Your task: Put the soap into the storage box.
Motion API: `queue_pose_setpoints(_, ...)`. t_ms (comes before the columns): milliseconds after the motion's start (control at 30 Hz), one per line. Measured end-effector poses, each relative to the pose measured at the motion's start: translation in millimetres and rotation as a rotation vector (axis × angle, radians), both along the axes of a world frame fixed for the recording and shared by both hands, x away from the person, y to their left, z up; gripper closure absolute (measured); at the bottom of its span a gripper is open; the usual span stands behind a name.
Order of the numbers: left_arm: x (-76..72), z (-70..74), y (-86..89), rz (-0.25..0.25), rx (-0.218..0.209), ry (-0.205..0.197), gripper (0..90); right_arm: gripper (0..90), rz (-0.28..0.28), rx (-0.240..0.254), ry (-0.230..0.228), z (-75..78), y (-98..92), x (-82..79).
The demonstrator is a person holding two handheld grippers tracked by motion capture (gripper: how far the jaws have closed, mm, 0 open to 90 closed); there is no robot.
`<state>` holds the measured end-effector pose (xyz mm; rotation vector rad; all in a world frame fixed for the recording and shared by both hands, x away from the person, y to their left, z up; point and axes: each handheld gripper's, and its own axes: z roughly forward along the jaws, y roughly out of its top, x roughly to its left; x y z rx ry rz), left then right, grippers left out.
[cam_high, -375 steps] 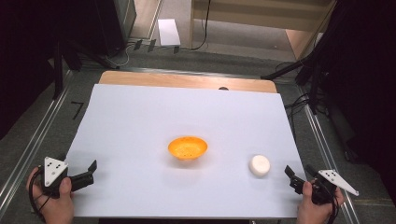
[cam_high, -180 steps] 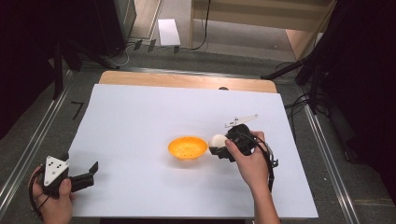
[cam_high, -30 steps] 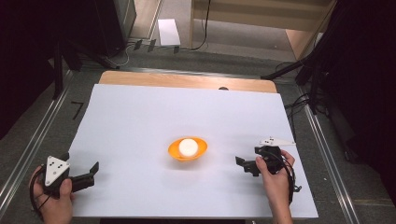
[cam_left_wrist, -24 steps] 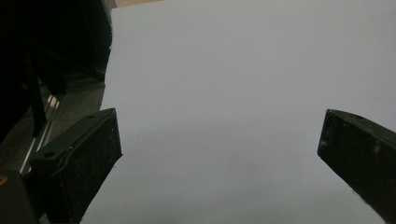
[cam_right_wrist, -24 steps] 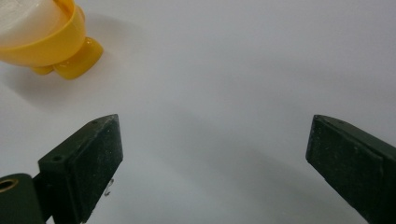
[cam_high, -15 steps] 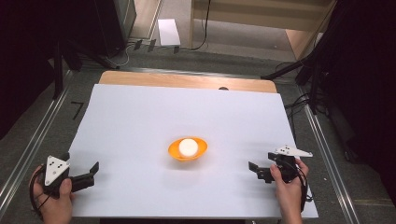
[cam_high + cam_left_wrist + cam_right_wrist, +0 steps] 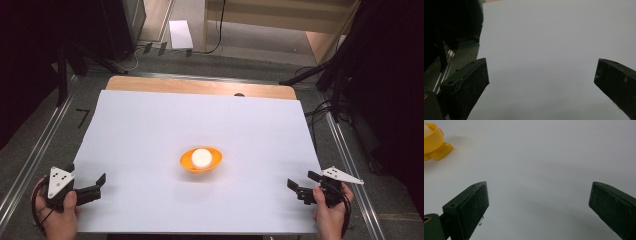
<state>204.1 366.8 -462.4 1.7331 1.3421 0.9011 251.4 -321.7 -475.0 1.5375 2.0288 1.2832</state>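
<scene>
An orange bowl [image 7: 189,164] sits near the middle of the white sheet, and a white ball [image 7: 201,157] lies inside it. My right gripper [image 7: 301,180] rests at the sheet's near right edge, open and holding nothing, well to the right of the bowl. In the right gripper view the jaws of the right gripper [image 7: 539,187] stand wide apart over bare sheet, with the bowl [image 7: 435,145] and ball [image 7: 426,130] at the top left corner. My left gripper [image 7: 87,174] lies at the near left corner, also open and empty. In the left gripper view, the left gripper [image 7: 541,65] spans plain white sheet.
The white sheet [image 7: 150,125] covers most of a wooden table [image 7: 200,86] whose far edge shows. Metal rails [image 7: 345,150] run along both sides. Dark stands and cables [image 7: 320,107] stand off the table's far right, and a white box [image 7: 181,34] lies on the floor beyond.
The right gripper took the white ball from the sheet's right side into the bowl, let go, and over the last second drew back to the near right edge. The left gripper stayed put.
</scene>
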Motion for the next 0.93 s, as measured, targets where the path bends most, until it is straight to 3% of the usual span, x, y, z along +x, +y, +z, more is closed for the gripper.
queue_pose_setpoints(367, 3.2, -0.2, 0.4, 0.000, -0.002, 0.029, 0.0, 3.2, -0.073, 0.040, 0.010, -12.3, -40.7, -15.9)
queue_pose_setpoints(667, 6.1, -0.2, 1.4, 0.013, -0.016, 0.057, 0.0, 4.5, -0.065, 0.059, -0.035, -16.2, -46.6, -24.6)
queue_pose_setpoints(767, 7.0, -0.3, 1.8, 0.012, -0.017, 0.065, 0.0, 5.0, -0.044, 0.036, -0.054, -16.8, -44.2, -26.1)
queue_pose_setpoints(933, 10.0, -0.8, 0.4, 0.013, -0.002, 0.095, 0.0, 5.8, -0.046, 0.037, -0.055, -17.6, -43.9, -26.7)
